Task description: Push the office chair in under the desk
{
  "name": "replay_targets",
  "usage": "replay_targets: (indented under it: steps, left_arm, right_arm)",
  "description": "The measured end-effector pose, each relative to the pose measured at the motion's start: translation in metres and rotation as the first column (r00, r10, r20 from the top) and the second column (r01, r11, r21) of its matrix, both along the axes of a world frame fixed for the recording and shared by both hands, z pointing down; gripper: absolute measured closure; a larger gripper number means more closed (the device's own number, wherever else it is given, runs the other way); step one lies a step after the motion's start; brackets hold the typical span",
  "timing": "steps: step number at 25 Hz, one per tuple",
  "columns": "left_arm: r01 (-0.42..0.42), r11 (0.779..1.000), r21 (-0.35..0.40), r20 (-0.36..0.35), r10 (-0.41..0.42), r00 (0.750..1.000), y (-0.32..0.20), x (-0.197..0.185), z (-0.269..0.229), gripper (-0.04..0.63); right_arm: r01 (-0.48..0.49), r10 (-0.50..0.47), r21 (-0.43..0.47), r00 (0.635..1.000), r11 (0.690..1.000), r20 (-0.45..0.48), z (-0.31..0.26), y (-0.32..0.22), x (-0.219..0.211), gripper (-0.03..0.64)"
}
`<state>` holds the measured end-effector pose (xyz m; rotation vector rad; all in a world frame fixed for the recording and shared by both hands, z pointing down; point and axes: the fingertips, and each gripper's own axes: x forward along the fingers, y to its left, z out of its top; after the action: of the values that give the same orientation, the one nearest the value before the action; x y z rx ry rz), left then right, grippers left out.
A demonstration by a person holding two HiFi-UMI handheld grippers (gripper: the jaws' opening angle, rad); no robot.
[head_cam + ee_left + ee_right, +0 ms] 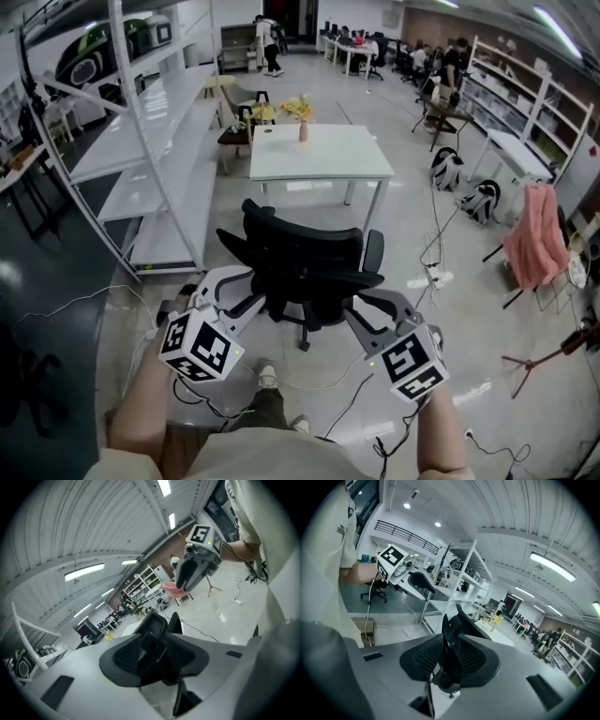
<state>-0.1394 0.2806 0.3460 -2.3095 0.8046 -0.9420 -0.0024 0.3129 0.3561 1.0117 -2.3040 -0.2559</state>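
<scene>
A black office chair [305, 258] stands on the floor in front of a white desk [319, 155], its back toward me and its seat outside the desk. My left gripper [239, 298] sits just behind the chair's left side, jaws apart. On the other side, my right gripper [370, 314] is behind the chair's right side, also open. In the left gripper view the chair [152, 625] shows through the gap of the left gripper [154, 656]. The right gripper view shows the chair [461, 620] beyond the right gripper [450, 660]. Neither pair of pads presses on it.
White shelving [159, 159] runs along the left. A vase of flowers [302, 112] stands on the desk's far edge. Cables and a power strip [436, 272] lie right of the chair. A pink cloth [534, 234] hangs at the right, backpacks [448, 169] behind it.
</scene>
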Motion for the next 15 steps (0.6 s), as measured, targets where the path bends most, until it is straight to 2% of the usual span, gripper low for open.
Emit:
replay_targets:
  steps: [2,3,8,11,15]
  left_arm:
    - [-0.036,0.999,-0.023,0.084,0.037,0.996,-0.006,0.004,0.016,0.377]
    - [-0.047,0.998,-0.035,0.111,0.051,0.993,-0.010,0.005,0.024,0.373]
    - [-0.059,0.994,-0.089,0.177,0.074,0.981,-0.045,0.006,0.059,0.363]
    - [-0.078,0.988,-0.133,0.246,0.110,0.963,-0.066,0.005,0.085,0.349]
    - [-0.099,0.981,-0.170,0.299,0.147,0.943,-0.095,0.002,0.114,0.328]
  right_arm:
    - [0.011,-0.011,-0.013,1.000,1.000,-0.027,0.007,-0.012,-0.005,0.502]
    - [0.012,-0.013,-0.020,0.999,1.000,-0.041,0.011,-0.019,-0.007,0.496]
    - [-0.003,-0.006,-0.061,0.989,0.998,-0.147,0.043,-0.052,-0.013,0.459]
    - [-0.004,-0.019,-0.096,0.970,0.995,-0.241,0.070,-0.071,-0.015,0.449]
    - [-0.005,-0.039,-0.159,0.961,0.987,-0.273,0.100,-0.095,-0.019,0.439]
